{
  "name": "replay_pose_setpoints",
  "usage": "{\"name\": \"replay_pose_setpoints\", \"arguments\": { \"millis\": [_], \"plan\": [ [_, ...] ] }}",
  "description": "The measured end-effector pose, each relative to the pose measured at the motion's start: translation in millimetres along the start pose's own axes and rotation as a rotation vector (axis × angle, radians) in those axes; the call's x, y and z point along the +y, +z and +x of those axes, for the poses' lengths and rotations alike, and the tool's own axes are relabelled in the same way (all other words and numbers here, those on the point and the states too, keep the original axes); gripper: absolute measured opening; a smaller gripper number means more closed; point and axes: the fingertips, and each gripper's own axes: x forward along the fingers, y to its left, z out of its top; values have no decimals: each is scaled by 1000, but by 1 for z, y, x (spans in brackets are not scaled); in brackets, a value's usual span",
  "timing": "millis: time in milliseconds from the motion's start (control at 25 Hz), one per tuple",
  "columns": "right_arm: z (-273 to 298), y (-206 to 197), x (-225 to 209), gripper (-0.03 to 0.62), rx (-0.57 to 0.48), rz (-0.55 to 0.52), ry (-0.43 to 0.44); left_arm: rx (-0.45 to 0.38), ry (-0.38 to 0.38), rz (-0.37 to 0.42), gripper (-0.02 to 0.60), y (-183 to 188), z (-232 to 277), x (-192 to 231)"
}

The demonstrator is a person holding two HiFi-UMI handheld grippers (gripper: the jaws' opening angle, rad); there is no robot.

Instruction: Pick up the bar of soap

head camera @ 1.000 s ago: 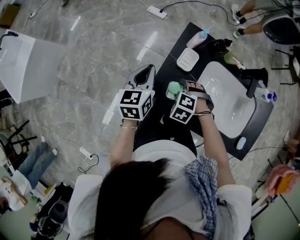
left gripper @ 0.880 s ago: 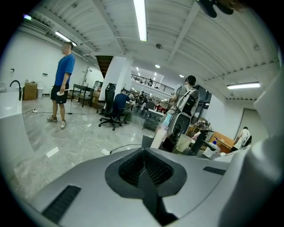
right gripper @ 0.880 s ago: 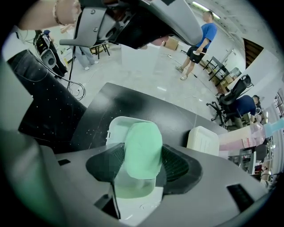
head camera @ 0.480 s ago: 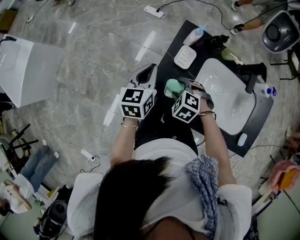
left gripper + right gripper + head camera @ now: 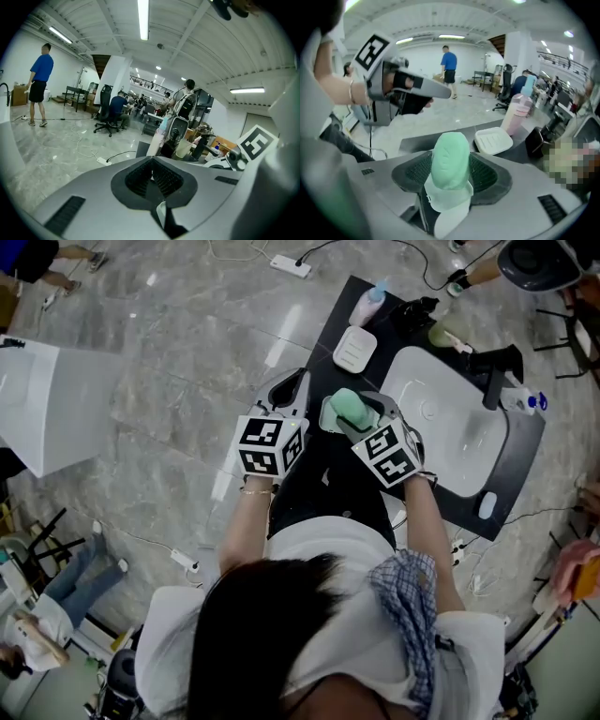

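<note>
The pale green bar of soap (image 5: 351, 409) is off the black counter (image 5: 328, 474), standing on end between the pads of my right gripper (image 5: 362, 414). In the right gripper view the soap (image 5: 450, 157) fills the gap of the right gripper (image 5: 450, 171), and a white piece sits just under it. My left gripper (image 5: 296, 382) hangs to the soap's left over the counter's edge, jaws together and empty. In its own view the left gripper (image 5: 151, 161) has its tips touching. It also shows level and shut in the right gripper view (image 5: 446, 93).
An empty white soap dish (image 5: 354, 350) (image 5: 493, 140) lies on the counter beyond the soap, next to a pink bottle (image 5: 366, 304). A white sink basin (image 5: 450, 432) with a black faucet (image 5: 497, 367) is to the right. Several people stand or sit around the room.
My right gripper has risen with the soap and rolled, so its marker cube faces differently. The left gripper has barely shifted.
</note>
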Motion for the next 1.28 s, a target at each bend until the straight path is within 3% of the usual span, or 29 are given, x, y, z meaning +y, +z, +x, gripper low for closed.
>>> {"name": "replay_pose_setpoints", "arguments": {
  "millis": [320, 600, 960, 1280],
  "plan": [
    [-45, 7, -24, 262, -270, 419, -15, 29, -96, 43, 9, -1, 19, -30],
    [-99, -14, -49, 262, -450, 646, -131, 67, -256, 132, 9, -2, 42, -89],
    [-192, -97, -73, 262, -592, 851, -364, 126, -482, 252, 9, -20, 65, -204],
    [-273, -197, -67, 262, -664, 1002, -569, 216, -667, 356, 9, -68, 70, -317]
  ]
}}
